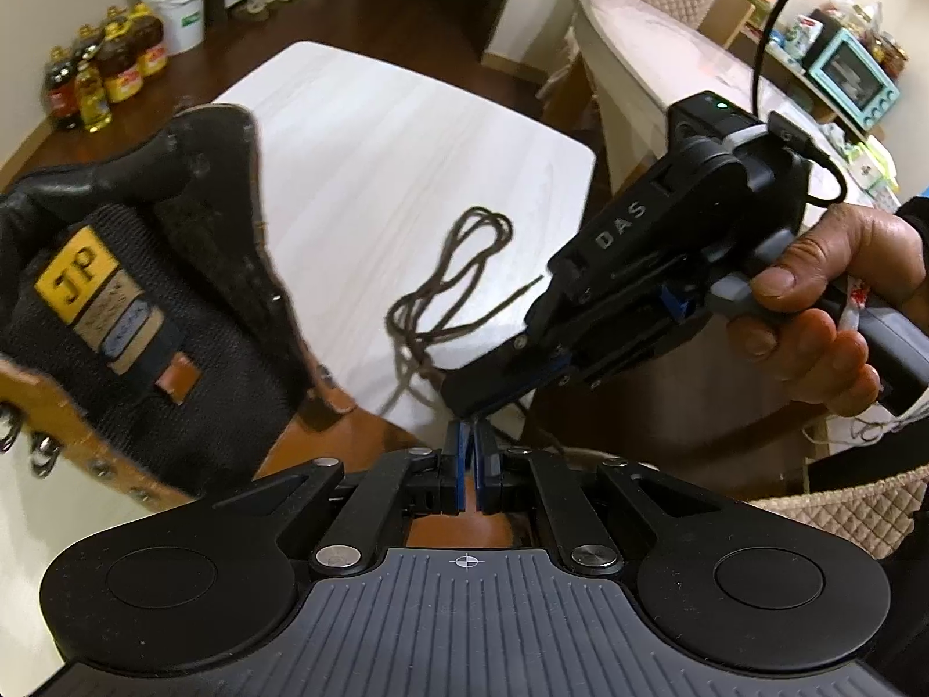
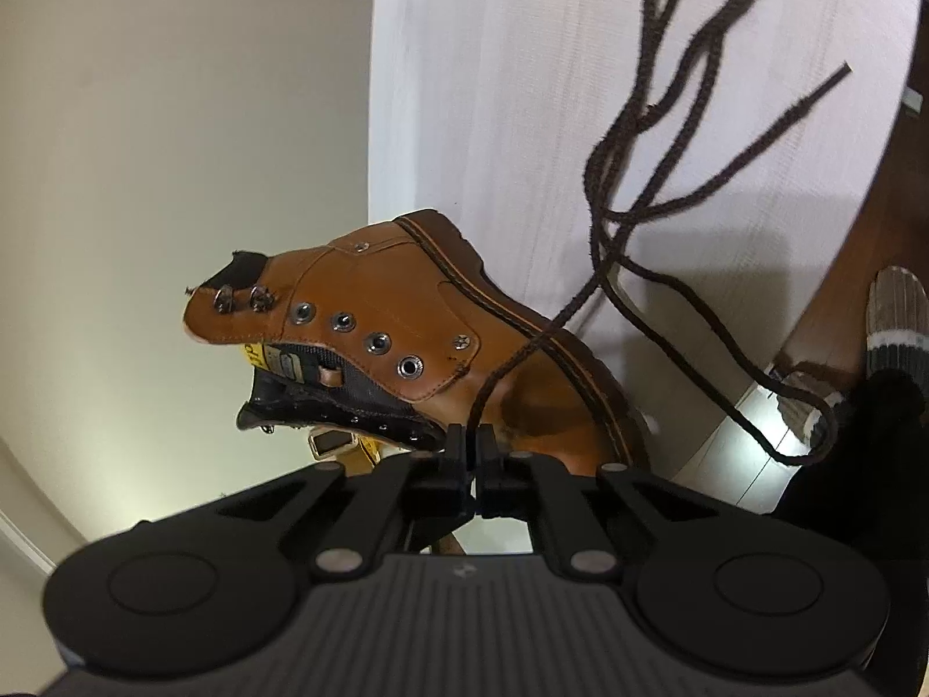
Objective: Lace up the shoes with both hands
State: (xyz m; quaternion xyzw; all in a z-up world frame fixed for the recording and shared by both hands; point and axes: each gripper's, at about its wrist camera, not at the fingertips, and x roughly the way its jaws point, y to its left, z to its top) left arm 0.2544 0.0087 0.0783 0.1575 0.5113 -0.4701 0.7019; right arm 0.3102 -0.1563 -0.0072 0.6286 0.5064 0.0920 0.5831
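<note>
Nearest, the left tool (image 1: 469,464) is pinched together at the toe of the brown boot (image 2: 406,313); what it grips is hidden. The right tool (image 2: 471,453) is clamped on the dark lace (image 2: 604,186). The lace looks limp and light; the boot stiff, heavier. Beyond the boot, lace loops lie on the white table (image 1: 371,133); farther off, oil bottles (image 1: 104,75).

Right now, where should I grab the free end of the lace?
Take the lace just behind its stiff tip, coming down from above with fingers across it. That end lies straight and alone on the table, away from the tangled loops and the boot.
</note>
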